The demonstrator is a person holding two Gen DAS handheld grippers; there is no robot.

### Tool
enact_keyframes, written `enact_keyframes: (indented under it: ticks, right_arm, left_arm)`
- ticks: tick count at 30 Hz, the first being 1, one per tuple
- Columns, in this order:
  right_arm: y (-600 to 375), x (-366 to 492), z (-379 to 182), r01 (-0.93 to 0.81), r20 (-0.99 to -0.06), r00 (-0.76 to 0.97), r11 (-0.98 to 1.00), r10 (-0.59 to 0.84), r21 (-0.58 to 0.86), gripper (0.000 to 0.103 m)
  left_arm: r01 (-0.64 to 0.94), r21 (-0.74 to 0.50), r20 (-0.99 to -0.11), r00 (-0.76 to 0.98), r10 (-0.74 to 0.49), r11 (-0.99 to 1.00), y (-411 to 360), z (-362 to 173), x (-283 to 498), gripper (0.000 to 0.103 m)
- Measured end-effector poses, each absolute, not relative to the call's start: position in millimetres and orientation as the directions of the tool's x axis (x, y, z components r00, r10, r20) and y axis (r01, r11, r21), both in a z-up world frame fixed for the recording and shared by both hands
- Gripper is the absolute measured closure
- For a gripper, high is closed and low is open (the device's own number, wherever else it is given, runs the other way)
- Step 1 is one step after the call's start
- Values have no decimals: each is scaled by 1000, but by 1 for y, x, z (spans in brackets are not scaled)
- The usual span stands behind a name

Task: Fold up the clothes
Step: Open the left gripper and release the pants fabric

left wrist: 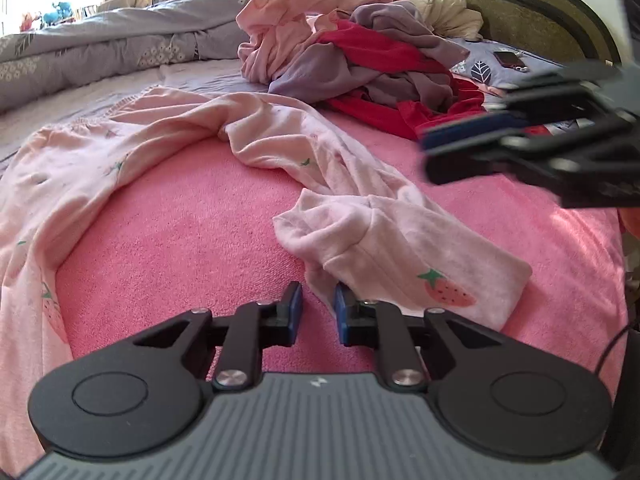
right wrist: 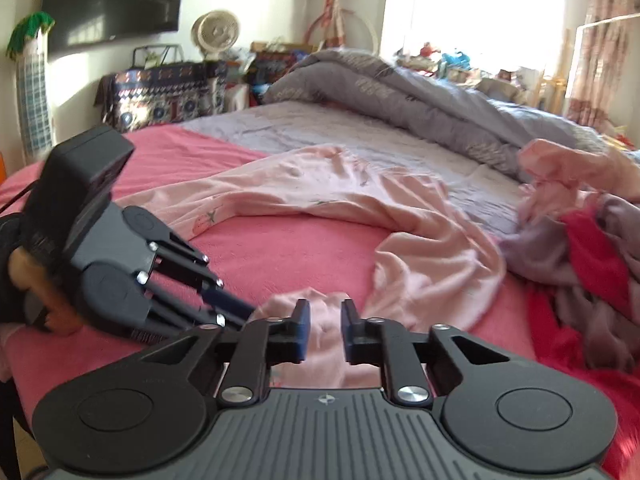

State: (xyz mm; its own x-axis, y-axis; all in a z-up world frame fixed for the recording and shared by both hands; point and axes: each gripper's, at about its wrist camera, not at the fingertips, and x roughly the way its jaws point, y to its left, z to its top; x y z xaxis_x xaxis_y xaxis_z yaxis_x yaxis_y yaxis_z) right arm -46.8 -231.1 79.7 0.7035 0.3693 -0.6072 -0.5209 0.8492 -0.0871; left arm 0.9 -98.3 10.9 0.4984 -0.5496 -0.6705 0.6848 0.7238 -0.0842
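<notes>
On the pink blanket (left wrist: 200,220) covering my bed, a pale pink pair of strawberry-print pyjama trousers (left wrist: 248,140) lay spread in a loose, rumpled arc. One leg end sat bunched just ahead of my left gripper (left wrist: 318,300). Its blue pads (left wrist: 297,300) stood a narrow gap apart, and a fold of the cuff (left wrist: 320,280) lay at or just within that gap; I could not tell whether the pads actually pressed on it.

My right gripper (right wrist: 325,320) hung above the same bunched cloth, jaws narrowly apart. Pink fabric showed through the gap, but it looked to be lying below rather than pinched, so I judged that gripper empty.

Beyond the trousers, a heap of unfolded clothes (left wrist: 360,60), pink, mauve and red, sat toward the headboard (left wrist: 520,0), with a grey quilt (left wrist: 120,40) rolled along the far side.

I judged the fold had barely begun, since the trousers were twisted, not flat. The risks, as I saw them: a shallow hold on the cuff could slip as I lifted, dropping the leg back in a crumple. The two grippers were close together over one small bunch and could knock each other. Pulling a twisted leg straight could drag the waistband (left wrist: 52,140) off line or snag the heap.
</notes>
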Motion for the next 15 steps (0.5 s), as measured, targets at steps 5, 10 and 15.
enact_keyframes:
  ticks: [5,10,15]
  right_arm:
    - [-199,-4,32,-562,-749,589,820,305,-107,89]
    - [-203,-32,20,-560,-718,631,813,292,-162,88]
    - [-191,-56,18,-574,-705,667,770,242,-279,88]
  left_arm:
    - [668,-170,-653,474,-591,724,-84,10,7,77]
    - [622,-316,-599,454,-659,717,-64,19,19,74]
    - [687,-320,-581,402,-708,653,-73,23,10,70]
